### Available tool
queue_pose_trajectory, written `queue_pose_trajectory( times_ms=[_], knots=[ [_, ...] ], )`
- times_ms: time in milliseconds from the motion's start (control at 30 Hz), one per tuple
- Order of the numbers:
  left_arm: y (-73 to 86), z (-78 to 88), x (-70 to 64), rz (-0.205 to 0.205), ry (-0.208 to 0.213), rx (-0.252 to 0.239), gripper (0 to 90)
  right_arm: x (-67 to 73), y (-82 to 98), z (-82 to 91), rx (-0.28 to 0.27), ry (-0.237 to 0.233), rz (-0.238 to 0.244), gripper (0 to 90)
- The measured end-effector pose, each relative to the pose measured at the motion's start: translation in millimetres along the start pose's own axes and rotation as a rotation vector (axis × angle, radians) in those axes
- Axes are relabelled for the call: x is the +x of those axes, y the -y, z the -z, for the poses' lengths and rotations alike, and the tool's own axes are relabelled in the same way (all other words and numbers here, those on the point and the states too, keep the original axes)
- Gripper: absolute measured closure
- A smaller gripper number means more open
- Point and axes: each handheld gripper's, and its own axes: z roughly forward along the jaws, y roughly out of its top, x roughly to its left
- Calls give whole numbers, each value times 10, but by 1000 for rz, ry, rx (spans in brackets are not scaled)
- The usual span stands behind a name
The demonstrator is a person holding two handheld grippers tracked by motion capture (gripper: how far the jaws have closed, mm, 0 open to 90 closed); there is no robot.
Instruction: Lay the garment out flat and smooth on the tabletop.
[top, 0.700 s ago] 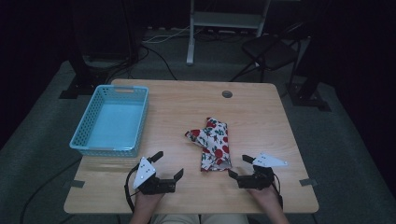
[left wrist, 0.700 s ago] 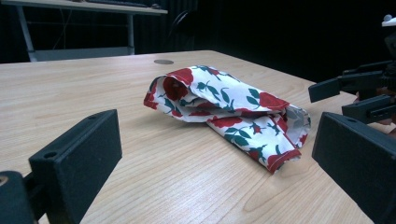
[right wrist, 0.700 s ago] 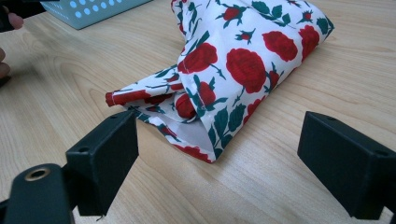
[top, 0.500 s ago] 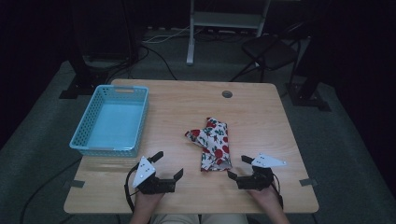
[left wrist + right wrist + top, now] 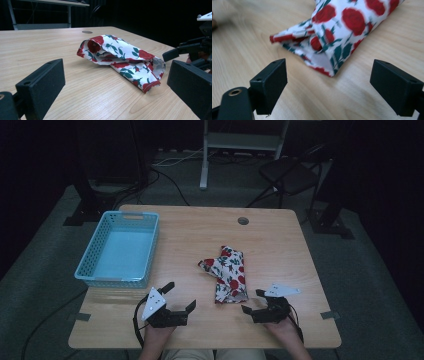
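A folded white cloth with red roses and green leaves (image 5: pixel 227 272) lies on the wooden table (image 5: pixel 280 245), right of centre. My left gripper (image 5: pixel 181 295) rests near the front edge, left of the cloth, open and empty. My right gripper (image 5: pixel 252 301) sits at the cloth's near right corner, also open and empty. In the left gripper view the cloth (image 5: pixel 120 58) lies ahead between the spread jaws of the left gripper (image 5: pixel 116 85). In the right gripper view the cloth's open folded end (image 5: pixel 324 50) is just beyond the right gripper (image 5: pixel 333 85), not touching it.
A light blue plastic basket (image 5: pixel 85 270) stands empty at the table's left. A round cable hole (image 5: pixel 243 220) is near the far edge. Beyond the table are a dark chair (image 5: pixel 290 175) and a white stand (image 5: pixel 205 155) on the floor.
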Motion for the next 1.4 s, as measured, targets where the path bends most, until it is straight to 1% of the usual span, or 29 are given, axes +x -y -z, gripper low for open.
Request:
queue_pose_trajectory(
  times_ms=[33,67,133,167,200,233,267,300,367,433,467,500,600,733,767,800,833,967,1033,1133,1233,1400],
  knots=[
    [-1,0,0,-2,0,0,22,23,-5,-10,17,5,18,138],
    [-1,-1,-1,-1,-3,1,21,46,-11,-14,26,4,24,139],
    [-1,-3,-1,-1,3,-1,21,98,-23,-25,33,-39,23,138],
    [-1,-3,-2,-1,2,-1,21,136,-26,-34,38,-37,32,138],
    [0,-3,-1,-1,7,-2,21,199,-36,-58,49,-41,57,138],
    [-1,-4,-1,-1,6,-2,21,199,-36,-58,49,-41,57,138],
    [-1,-4,-1,0,6,-2,21,220,-42,-67,46,-44,59,138],
    [-1,-3,-1,-1,7,-2,21,238,-49,-75,43,-62,52,138],
    [-1,-4,-1,0,5,-1,21,269,-74,-88,33,-76,49,138],
    [-1,-3,-1,-1,6,-2,21,317,-151,-79,7,-89,52,139],
    [-1,-3,-1,-1,6,-2,21,330,-190,-67,-5,-91,57,139],
    [0,-3,-2,0,6,-2,21,330,-190,-67,-5,-91,57,139],
    [-2,-4,-3,0,5,0,21,358,-329,-22,-38,-93,71,144],
    [-1,-5,-5,-2,4,-2,21,353,-528,17,-71,-78,90,145],
    [-1,-5,-2,0,4,-2,21,350,-580,22,-78,-68,99,147],
    [-1,-5,-2,1,3,-2,21,341,-671,32,-92,-57,108,156],
    [-1,-6,-1,2,4,-3,21,334,-697,33,-96,-54,113,156],
    [0,-5,0,4,4,-4,21,289,-903,22,-124,-29,121,156],
    [-2,-7,-2,1,4,-1,22,267,-1003,1,-132,-19,133,156],
    [-2,-9,-9,-4,4,1,22,236,-1138,-55,-135,-10,136,160],
    [-2,-8,-6,-1,4,-2,21,219,-1242,-142,-128,-5,145,184],
    [-2,-8,-8,-1,3,-2,22,212,-1357,-329,-109,-15,145,192]
  ],
)
